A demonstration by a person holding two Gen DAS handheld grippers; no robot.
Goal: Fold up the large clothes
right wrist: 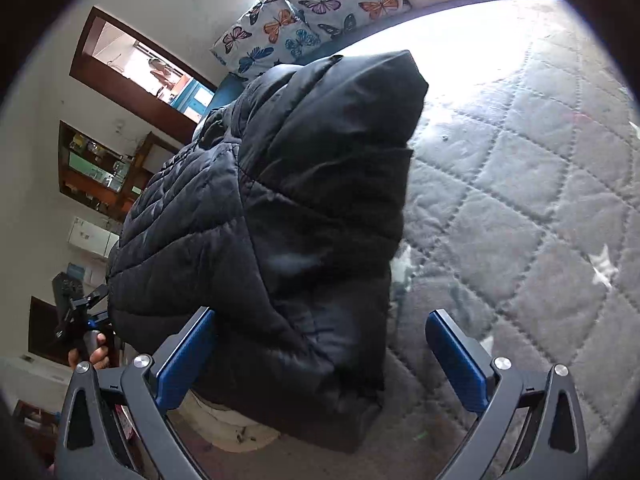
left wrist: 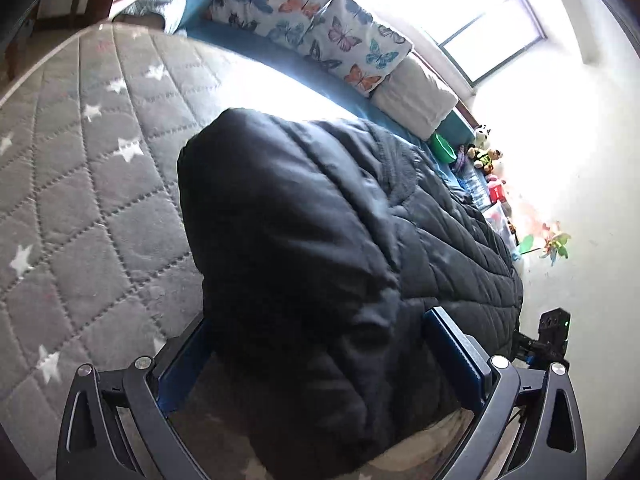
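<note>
Black puffer jacket [left wrist: 320,240] sits between both wide-open fingers, left gripper [left wrist: 320,364] and right gripper [right wrist: 320,360] gripping nothing; bite deeper before closing.

The quilted jacket [left wrist: 320,240] is black. The bedcover [left wrist: 80,160] is grey with white stars. The pillows [left wrist: 312,20] show colourful butterflies on white.

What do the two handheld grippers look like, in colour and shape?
Both the left gripper and the right gripper have dark grey curved linkage arms with silver round bolts and flat blue pads on the fingers. No cables or sleeves show.
</note>
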